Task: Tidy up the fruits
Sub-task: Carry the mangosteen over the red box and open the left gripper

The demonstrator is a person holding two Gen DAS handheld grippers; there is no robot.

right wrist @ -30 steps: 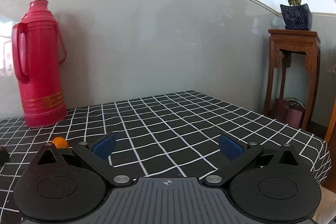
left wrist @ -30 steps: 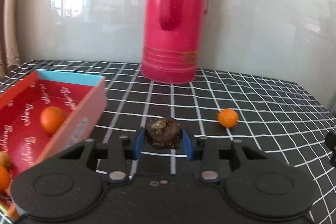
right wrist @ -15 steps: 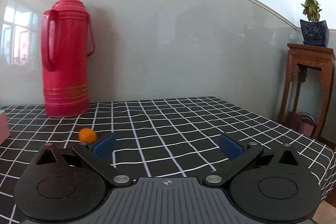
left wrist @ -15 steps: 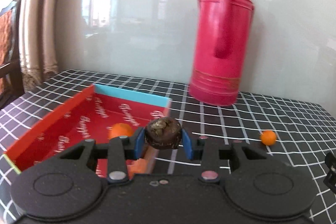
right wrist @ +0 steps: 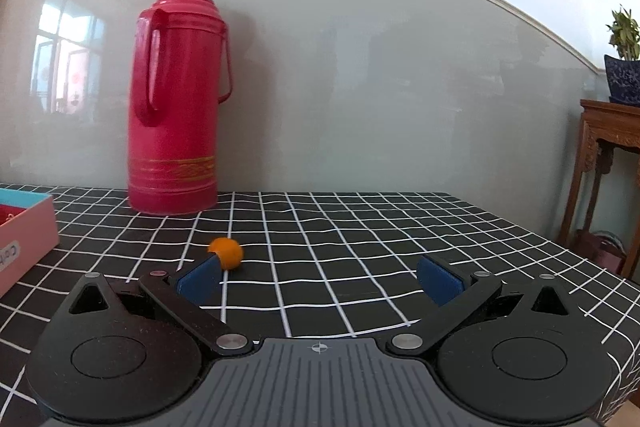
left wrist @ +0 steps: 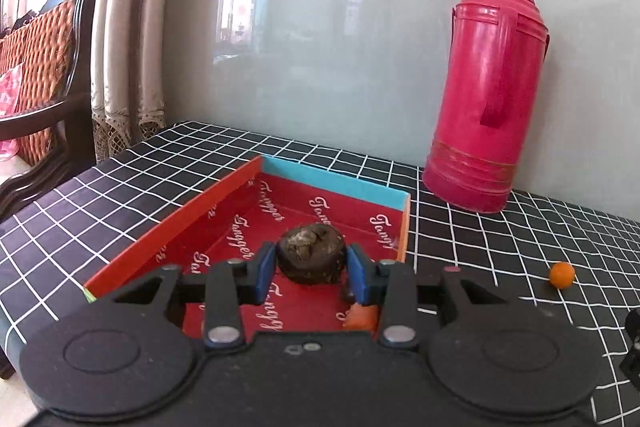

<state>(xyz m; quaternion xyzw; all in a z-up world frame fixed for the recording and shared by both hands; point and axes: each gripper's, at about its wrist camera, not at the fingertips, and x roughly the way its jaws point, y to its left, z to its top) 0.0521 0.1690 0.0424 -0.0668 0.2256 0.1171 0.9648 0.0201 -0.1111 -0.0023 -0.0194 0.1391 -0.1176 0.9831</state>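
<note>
My left gripper [left wrist: 312, 269] is shut on a dark brown, wrinkled round fruit [left wrist: 312, 253] and holds it over the open red box [left wrist: 320, 187] with a blue far wall. An orange fruit [left wrist: 360, 319] in the box shows partly behind the right finger. A small orange fruit [left wrist: 561, 275] lies on the checked tablecloth to the right; in the right wrist view this small orange fruit [right wrist: 226, 252] sits just beyond the left finger. My right gripper [right wrist: 320, 281] is open and empty, low over the cloth. The box's pink corner [right wrist: 24, 239] shows at the left edge.
A tall red thermos [left wrist: 484, 107] stands at the back by the grey wall, and shows in the right wrist view [right wrist: 178, 99]. A wicker chair [left wrist: 36, 67] and curtains are left of the table. A wooden stand [right wrist: 608, 167] with a potted plant is off the right edge.
My left gripper has swung left with the dark fruit, from beside the box to over its inside. My right gripper has turned left, bringing the small orange close to its left finger.
</note>
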